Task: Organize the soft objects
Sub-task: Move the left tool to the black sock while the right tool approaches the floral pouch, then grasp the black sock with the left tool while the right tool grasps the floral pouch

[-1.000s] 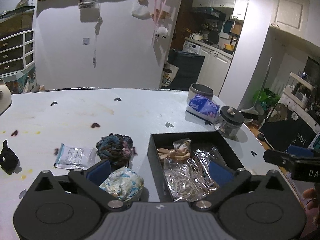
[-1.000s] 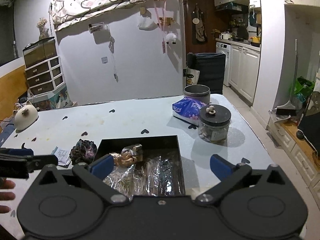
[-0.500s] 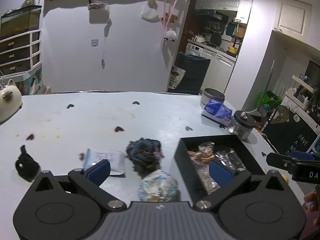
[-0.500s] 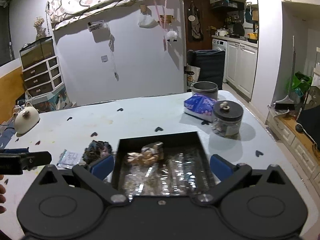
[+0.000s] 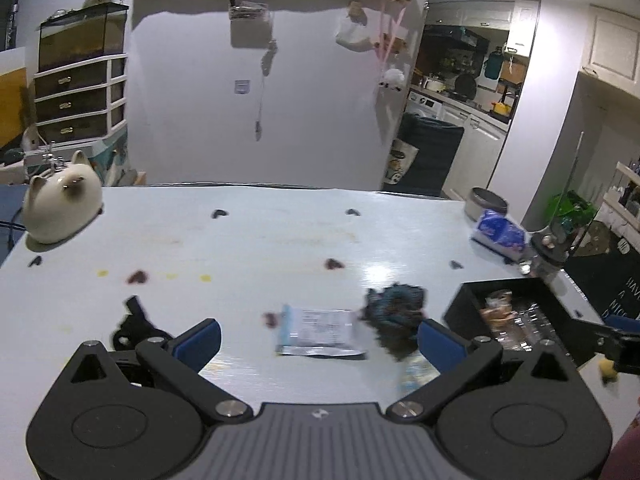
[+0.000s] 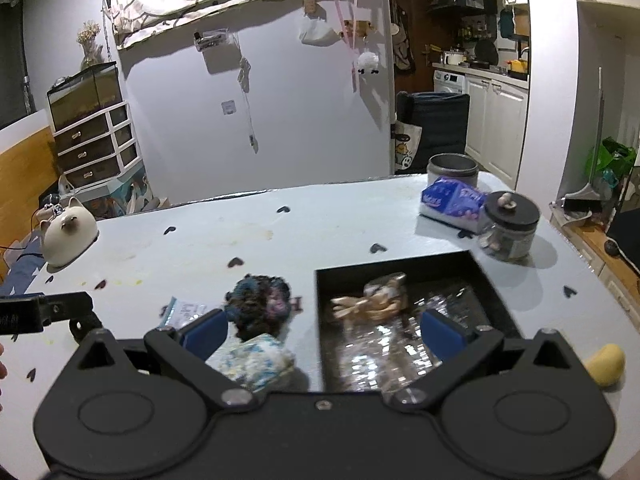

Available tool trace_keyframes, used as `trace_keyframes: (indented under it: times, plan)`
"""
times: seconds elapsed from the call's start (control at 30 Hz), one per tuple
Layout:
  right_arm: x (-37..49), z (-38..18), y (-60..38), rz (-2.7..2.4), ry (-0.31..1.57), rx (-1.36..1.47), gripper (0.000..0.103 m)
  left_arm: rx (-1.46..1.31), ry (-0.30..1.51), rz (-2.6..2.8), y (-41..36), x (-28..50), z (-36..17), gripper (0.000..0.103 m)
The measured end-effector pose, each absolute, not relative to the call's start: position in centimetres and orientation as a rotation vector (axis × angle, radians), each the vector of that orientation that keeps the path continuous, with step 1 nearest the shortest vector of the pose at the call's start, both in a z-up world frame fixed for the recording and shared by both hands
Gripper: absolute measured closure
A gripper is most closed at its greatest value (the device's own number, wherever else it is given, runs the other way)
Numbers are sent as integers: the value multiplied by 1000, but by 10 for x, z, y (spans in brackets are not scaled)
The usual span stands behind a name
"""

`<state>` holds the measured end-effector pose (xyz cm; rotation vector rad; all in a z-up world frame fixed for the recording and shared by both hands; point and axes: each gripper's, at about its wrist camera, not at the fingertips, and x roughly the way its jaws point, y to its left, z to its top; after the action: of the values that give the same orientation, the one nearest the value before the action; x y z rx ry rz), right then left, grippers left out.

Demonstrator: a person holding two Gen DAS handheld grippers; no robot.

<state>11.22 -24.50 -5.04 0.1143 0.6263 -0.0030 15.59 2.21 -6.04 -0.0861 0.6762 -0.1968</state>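
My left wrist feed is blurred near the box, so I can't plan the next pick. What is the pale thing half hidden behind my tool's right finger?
Observer: The right wrist view shows a floral fabric pouch. It lies on the table just left of the black box, outside it.
Operator: Is it clear of the dark bundle?
Observer: No. The yarn bundle sits directly behind the pouch, and the two appear to touch.
Operator: Is the right tool carrying anything?
Observer: No. The right tool is open and empty, and it hovers over the box's left wall.
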Motion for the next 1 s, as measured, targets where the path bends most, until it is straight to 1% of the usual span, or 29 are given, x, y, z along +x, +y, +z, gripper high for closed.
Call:
trace_keyframes:
  times: [0.23, 0.53, 0.77, 0.87, 1.0]
  plan:
    - [114, -60, -206, -17, 637, 136, 0, -6, 665, -205, 69, 168, -74, 0]
    - [117, -67, -177, -34, 660, 131, 0, -5, 727, -178, 118, 206, -105, 0]
    - [129, -69, -171, -48, 682, 103, 0, 88, 805, -238, 140, 242, -136, 0]
    - [136, -72, -167, -54, 699, 91, 0, 150, 846, -263, 143, 252, -148, 4]
    - [146, -77, -162, -55, 721, 82, 0, 174, 898, -292, 148, 262, -161, 13]
